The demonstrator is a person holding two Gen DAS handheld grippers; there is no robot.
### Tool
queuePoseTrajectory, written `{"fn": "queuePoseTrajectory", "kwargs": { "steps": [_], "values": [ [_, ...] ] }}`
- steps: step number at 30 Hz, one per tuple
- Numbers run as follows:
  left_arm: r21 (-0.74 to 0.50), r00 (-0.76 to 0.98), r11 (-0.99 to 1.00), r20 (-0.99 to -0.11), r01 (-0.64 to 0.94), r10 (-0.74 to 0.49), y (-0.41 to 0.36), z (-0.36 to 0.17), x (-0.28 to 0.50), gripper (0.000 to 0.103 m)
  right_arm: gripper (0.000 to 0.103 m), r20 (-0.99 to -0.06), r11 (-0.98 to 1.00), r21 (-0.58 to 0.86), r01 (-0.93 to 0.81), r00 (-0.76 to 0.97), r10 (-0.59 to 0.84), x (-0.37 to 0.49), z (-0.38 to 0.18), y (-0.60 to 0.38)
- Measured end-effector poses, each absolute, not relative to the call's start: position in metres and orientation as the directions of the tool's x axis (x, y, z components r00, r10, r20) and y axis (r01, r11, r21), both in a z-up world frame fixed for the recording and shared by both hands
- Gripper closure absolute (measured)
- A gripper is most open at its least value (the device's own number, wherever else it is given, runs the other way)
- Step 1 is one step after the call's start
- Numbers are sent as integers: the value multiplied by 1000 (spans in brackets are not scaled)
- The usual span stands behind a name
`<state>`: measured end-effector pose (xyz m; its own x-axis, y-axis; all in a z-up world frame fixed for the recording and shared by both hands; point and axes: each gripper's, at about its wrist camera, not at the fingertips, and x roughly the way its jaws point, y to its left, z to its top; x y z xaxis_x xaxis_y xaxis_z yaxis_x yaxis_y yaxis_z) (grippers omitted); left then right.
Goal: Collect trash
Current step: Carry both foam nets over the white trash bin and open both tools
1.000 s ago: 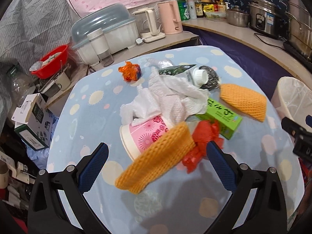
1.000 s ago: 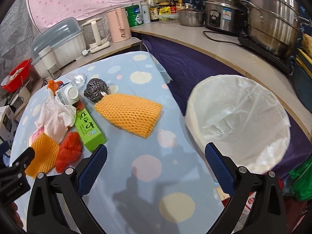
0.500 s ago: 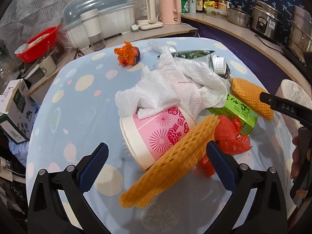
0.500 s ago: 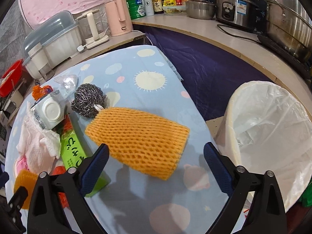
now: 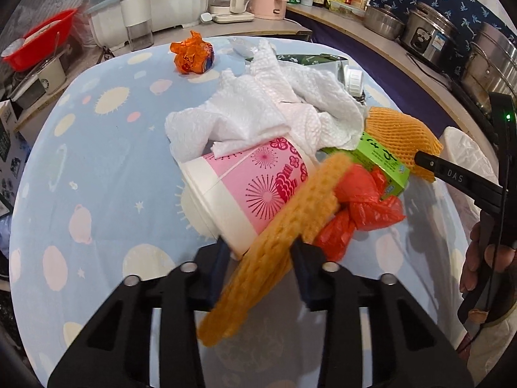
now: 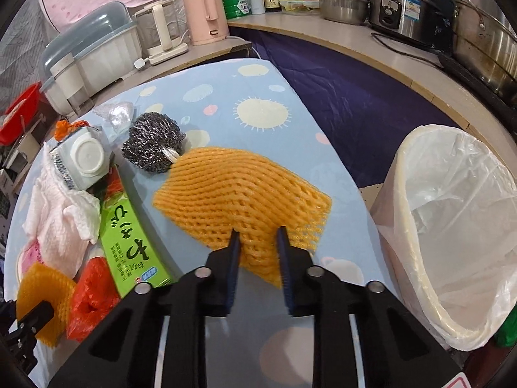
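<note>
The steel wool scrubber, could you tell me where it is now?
In the right wrist view, the steel wool scrubber lies left of centre on the table, touching the orange foam net, beside the white-capped carton.

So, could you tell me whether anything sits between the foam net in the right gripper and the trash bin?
Nothing visible does. The right gripper is shut on the near edge of the orange foam net, and the lined trash bin stands open just past the table's edge, with only bare tablecloth between them.
</note>
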<state>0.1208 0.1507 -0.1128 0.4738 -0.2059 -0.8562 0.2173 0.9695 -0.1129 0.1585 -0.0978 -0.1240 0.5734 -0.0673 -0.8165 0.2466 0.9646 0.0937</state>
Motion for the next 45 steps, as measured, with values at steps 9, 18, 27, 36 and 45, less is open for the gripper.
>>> {"fn": "queuePoseTrajectory", "kwargs": {
  "steps": [9,18,27,36,45],
  "values": [
    [-128,488,966,-844,223,-224,156,-92,97,89,91,-778,962,114,249,624,-69,128,-89,-101],
    [-120,535,961,-810,248,-239,153,-54,74,90,91,-733,950,129,283,672,-101,91,-52,-111],
    [-104,573,947,-774,305,-270,130,-21,62,90,91,-686,933,138,333,712,-152,58,-21,-133],
    [-99,589,891,-717,443,-373,71,15,57,90,91,-669,870,151,469,696,-259,22,-11,-191],
    [-161,473,754,-691,637,-547,-29,31,65,90,91,-709,783,114,612,602,-367,-5,-33,-259]
  ]
}}
